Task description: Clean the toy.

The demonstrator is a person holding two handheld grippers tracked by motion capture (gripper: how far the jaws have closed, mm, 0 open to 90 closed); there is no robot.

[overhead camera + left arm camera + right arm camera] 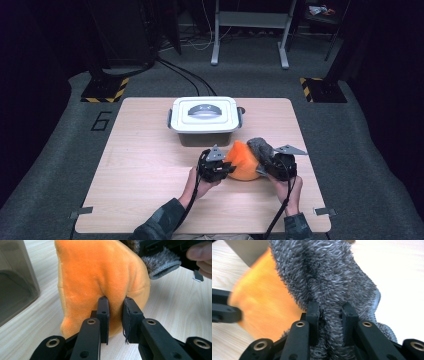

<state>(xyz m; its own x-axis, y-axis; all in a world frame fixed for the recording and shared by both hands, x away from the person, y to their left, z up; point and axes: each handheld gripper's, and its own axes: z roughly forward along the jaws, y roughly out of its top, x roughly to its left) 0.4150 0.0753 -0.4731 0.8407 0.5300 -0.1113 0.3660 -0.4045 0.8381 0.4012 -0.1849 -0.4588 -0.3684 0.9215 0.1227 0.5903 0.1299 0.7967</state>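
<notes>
The person's sleeved forearms (pixel 165 222) reached over the wooden table (pixel 140 170). In front of the lidded white box (pixel 204 118), the left gripper (pixel 115 315) pinched the orange plush cloth (pixel 100 272); the right gripper (pixel 329 315) clamped grey fleece (pixel 329 277).

The counter (pixel 150 165) is a pale wood-grain top with rounded far corners, standing on grey carpet. A white lidded box (pixel 204 120) with a grey handle on its lid sits at the middle of the far edge. Just nearer than the box, right of the counter's centre, an orange plush cloth (pixel 242 161) rests on the wood, with a grey fuzzy cloth (pixel 261 146) touching it on its right side. Small grey brackets (pixel 80 212) stick out at both near corners.
</notes>
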